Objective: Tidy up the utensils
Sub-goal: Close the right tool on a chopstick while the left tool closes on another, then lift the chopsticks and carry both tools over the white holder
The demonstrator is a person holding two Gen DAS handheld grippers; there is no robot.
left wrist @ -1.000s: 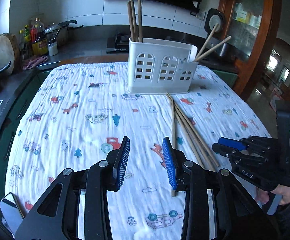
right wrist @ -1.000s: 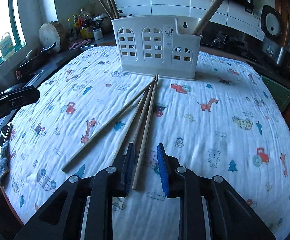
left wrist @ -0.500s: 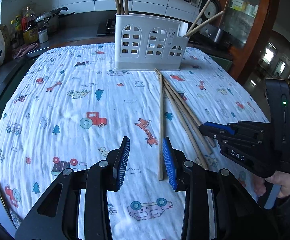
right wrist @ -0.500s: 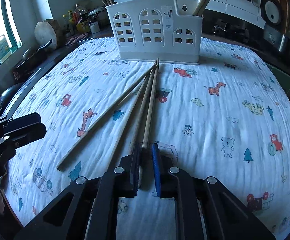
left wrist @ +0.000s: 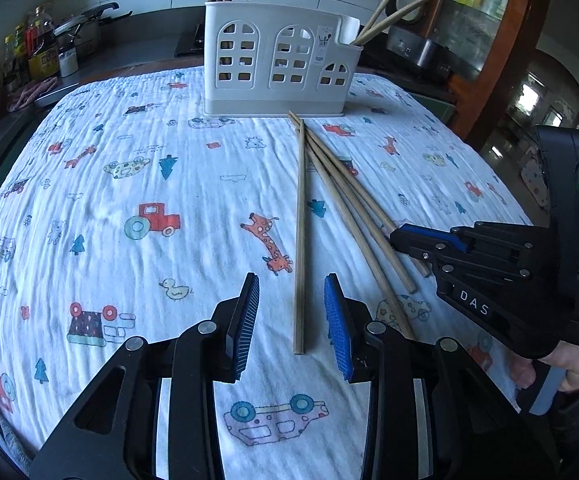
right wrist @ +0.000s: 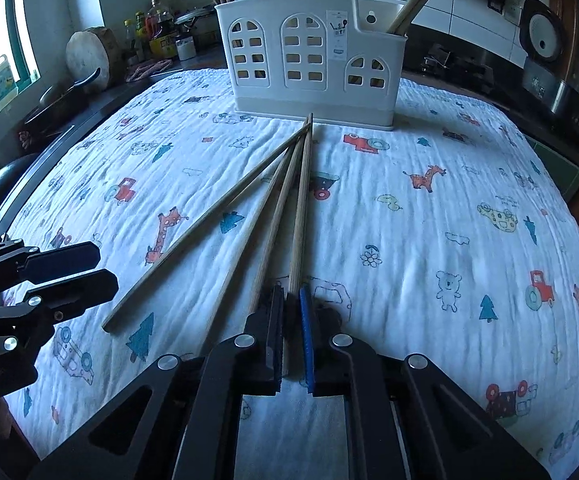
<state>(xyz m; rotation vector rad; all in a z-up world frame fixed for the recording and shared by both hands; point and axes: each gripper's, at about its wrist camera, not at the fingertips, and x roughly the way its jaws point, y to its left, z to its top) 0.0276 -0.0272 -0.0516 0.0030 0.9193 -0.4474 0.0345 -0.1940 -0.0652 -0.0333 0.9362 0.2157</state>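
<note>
Wooden chopsticks, four of them, lie fanned on the cloth-covered tabletop straight ahead of both tools, tips meeting at the foot of the white holder. Your right tool is pinched narrow on the near end of the rightmost stick. Your left tool sits wide, straddling the near end of the leftmost stick without touching it. They're light, stiff and probably a bit slick, so an end grip will likely let the far tip swing; I'd grab a little further up. The right view shows the pinch itself; the left view only shows that tool side-on.
</note>
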